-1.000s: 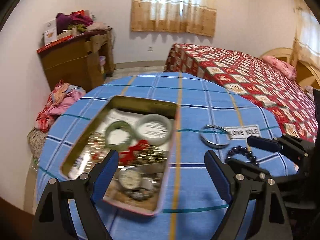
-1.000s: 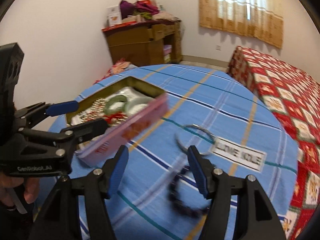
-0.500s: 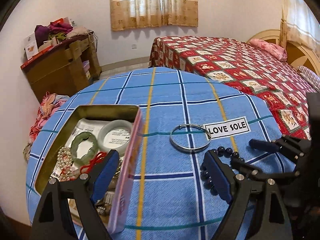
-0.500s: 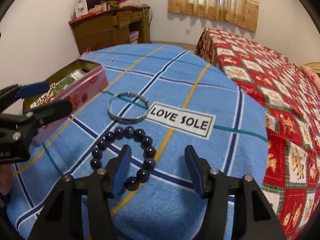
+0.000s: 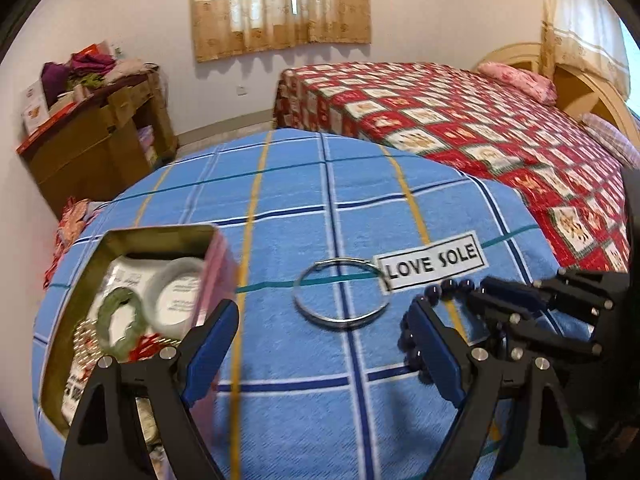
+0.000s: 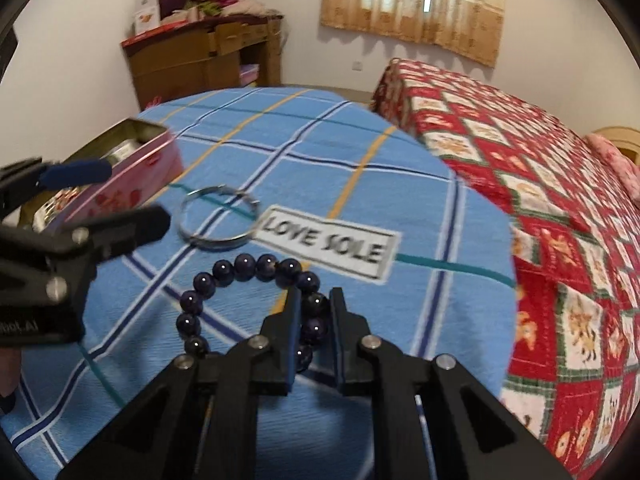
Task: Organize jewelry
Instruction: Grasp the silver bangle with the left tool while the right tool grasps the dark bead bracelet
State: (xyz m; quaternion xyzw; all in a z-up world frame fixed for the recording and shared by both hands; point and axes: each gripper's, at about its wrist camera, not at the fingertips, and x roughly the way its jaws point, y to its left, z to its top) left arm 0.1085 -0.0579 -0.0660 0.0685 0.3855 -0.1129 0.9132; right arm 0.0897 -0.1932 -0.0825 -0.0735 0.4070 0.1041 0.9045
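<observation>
A dark bead bracelet (image 6: 240, 270) lies on the blue checked tablecloth (image 6: 320, 152). My right gripper (image 6: 314, 312) is shut on the bracelet's right side; it also shows in the left wrist view (image 5: 492, 300). A silver bangle (image 5: 340, 294) lies beside the "LOVE SOLE" label (image 5: 432, 266); the bangle shows in the right wrist view too (image 6: 218, 218). A pink tin (image 5: 216, 280) at the left holds a green bangle (image 5: 118, 322), a pale bangle (image 5: 176, 300) and other jewelry. My left gripper (image 5: 324, 348) is open and empty, between the tin and the bead bracelet.
A bed with a red patterned cover (image 5: 460, 120) stands right behind the round table. A wooden cabinet (image 5: 92, 144) with piled clothes stands at the back left wall. The table's edge drops off close on the right.
My right gripper has moved down and closed on the bead bracelet. My left gripper has shifted right, away from the tin, toward the silver bangle.
</observation>
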